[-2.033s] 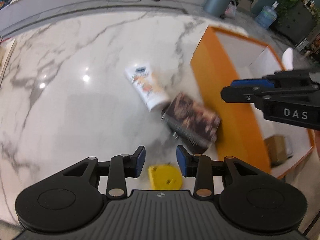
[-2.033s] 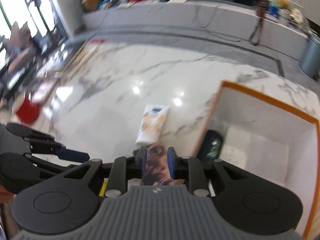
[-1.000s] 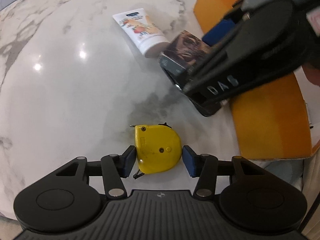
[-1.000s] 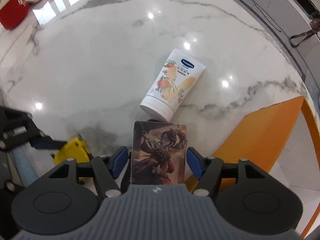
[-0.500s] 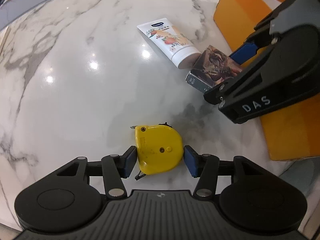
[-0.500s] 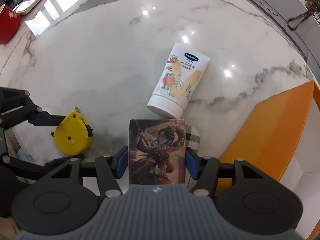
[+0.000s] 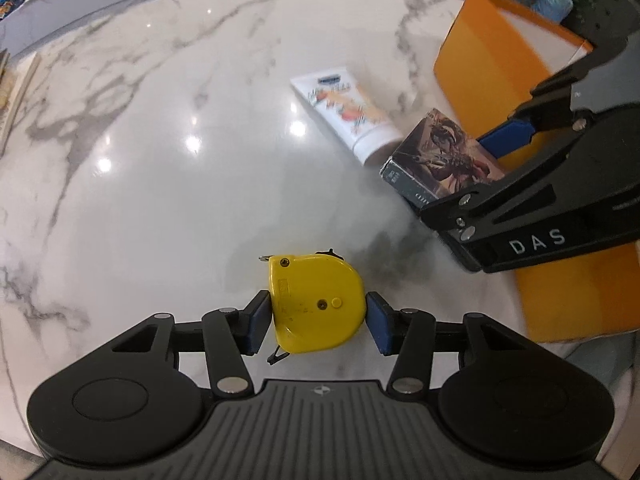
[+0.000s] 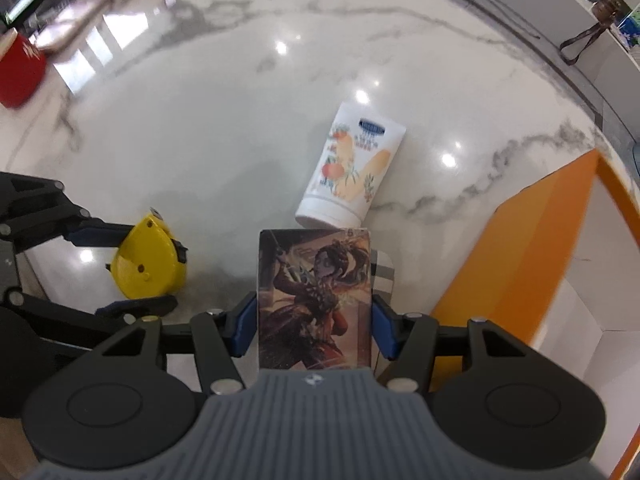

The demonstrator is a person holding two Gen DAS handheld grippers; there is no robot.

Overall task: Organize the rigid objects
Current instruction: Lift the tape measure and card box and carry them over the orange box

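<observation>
On marble worktop [image 7: 140,184], beside orange box [image 8: 532,240]: left gripper [image 7: 318,316] jaws clamped on yellow tape measure [image 7: 316,304]; right gripper [image 8: 314,320] jaws closed lately, gripping illustrated card box [image 8: 316,296]; white tube [image 8: 352,168] lying just beyond card box.

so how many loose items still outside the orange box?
3. The yellow tape measure sits between the left gripper pads, the illustrated card box in the right gripper, and the white tube lies on the marble. Others may be off-frame.
</observation>
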